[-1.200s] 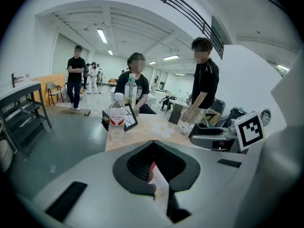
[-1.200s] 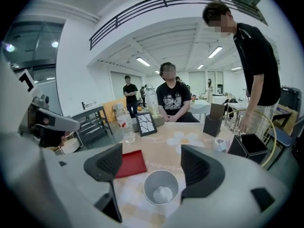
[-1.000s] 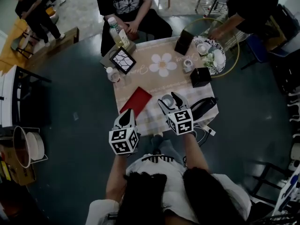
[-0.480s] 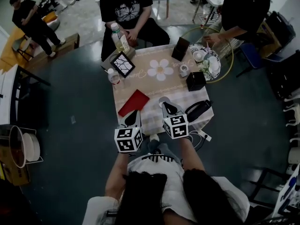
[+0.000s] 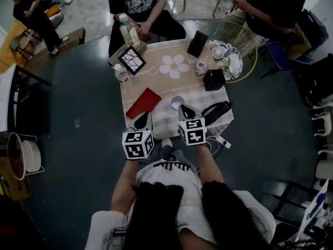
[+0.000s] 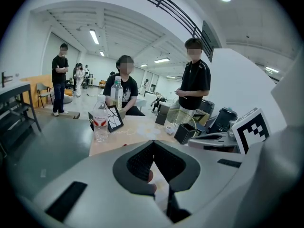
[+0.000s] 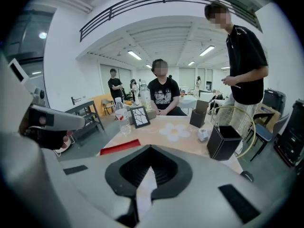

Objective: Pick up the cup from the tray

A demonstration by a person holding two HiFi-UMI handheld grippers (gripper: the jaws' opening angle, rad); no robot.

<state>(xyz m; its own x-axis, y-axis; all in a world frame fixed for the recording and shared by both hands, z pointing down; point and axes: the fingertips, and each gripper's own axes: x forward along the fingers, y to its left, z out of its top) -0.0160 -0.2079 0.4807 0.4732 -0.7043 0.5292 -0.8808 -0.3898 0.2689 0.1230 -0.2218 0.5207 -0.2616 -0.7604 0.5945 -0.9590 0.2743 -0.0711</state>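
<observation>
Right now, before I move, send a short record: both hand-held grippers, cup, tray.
left hand-held gripper: shut, empty, at the near edge of the cloth
right hand-held gripper: shut, empty, beside it
small round item: likely a cup, on the cloth just beyond the right hand-held gripper, untouched
tray: far right corner, carrying dishes
red flat item: ahead of the left hand-held gripper

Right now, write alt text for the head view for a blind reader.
Seen from above, a person holds a left gripper and a right gripper, both shut and empty, over the near edge of a table. On it lie a red folder, a small cup ahead of the right gripper, and a tray at the far right corner.
</observation>
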